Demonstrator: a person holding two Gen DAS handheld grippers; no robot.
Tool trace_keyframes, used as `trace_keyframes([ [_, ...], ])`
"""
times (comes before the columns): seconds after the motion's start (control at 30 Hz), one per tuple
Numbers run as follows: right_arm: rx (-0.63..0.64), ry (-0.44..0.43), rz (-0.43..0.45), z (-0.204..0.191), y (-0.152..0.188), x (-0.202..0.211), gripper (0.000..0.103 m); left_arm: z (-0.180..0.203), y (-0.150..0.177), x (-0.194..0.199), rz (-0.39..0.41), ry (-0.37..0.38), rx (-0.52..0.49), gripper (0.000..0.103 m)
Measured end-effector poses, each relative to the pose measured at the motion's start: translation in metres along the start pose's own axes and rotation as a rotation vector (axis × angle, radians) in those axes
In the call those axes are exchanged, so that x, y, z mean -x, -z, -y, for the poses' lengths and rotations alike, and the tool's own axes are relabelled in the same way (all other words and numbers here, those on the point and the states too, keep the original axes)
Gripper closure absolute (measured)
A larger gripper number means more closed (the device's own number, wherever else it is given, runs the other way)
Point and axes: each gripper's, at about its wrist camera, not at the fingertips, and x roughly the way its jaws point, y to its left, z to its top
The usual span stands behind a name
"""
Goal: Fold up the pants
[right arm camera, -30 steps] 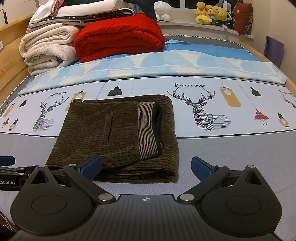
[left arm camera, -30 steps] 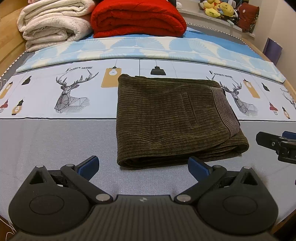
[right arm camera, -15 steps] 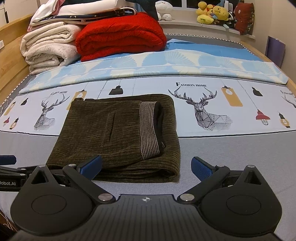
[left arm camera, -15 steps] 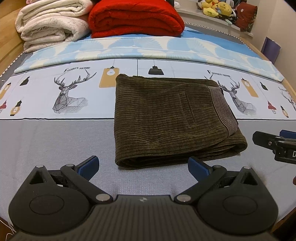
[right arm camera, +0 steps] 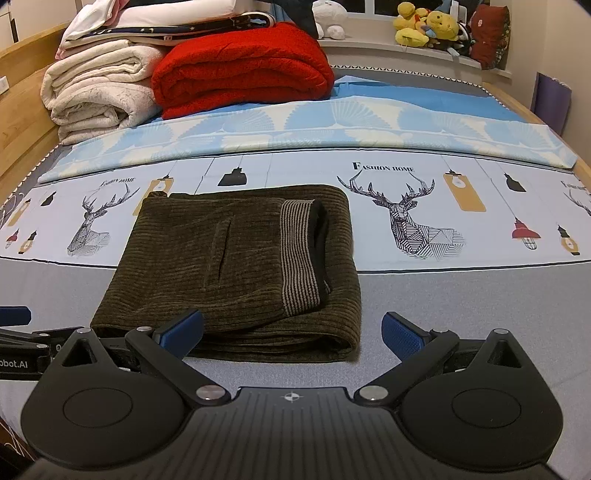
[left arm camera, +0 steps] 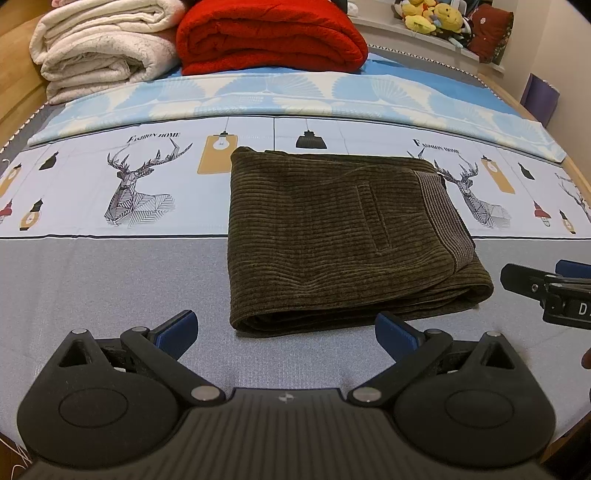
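1. Nearest in the left wrist view: left gripper (left arm camera: pixel 286 326), jaws spread wide, blue pads (left arm camera: pixel 176 328) bare, nothing held, poised over the grey sheet (left arm camera: pixel 110 288) short of the cloth.
2. Nearest in the right wrist view: right gripper (right arm camera: pixel 291 330), jaws likewise wide apart and empty; left pad overlapping the near edge of the cloth in the picture, contact impossible to tell.
3. Just ahead of both: pants (left arm camera: pixel 332 240), folded into a thick, roughly square bundle, flat on the bed, straddling the line between the grey band and the printed band. Straight ahead of the left jaws; ahead and a little to the left of the right jaws.
4. Long axis: running left to right across both views, layered edges facing the cameras, rounded fold at the right end.
5. Nearness: about equal; each gripper close to the near edge, neither gripping it.
6. Judged: folding apparently done, any further move probably only a tidy-up or lift from the near edge.
7. Material: dark olive corduroy, ribbed, soft and bulky; a striped waistband (right arm camera: pixel 299 258) on top towards the right, a pocket slit (right arm camera: pixel 223 245) near the middle.
8. Farther: pale sheet printed with deer (right arm camera: pixel 406 218) and lamps, then a blue fan-patterned cover (left arm camera: pixel 295 96).
9. Farthest: folded red blanket (left arm camera: pixel 269 37), cream blankets (left arm camera: pixel 99 48), soft toys (right arm camera: pixel 424 22) on the ledge.
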Motion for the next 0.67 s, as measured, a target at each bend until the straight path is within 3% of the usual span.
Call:
trace_keyframes([
  [0.67, 0.002, -0.004, -0.003, -0.0009, 0.0005, -0.0016, 0.001, 0.0022, -0.0004, -0.0024, 0.001, 0.005, -0.011, 0.001],
])
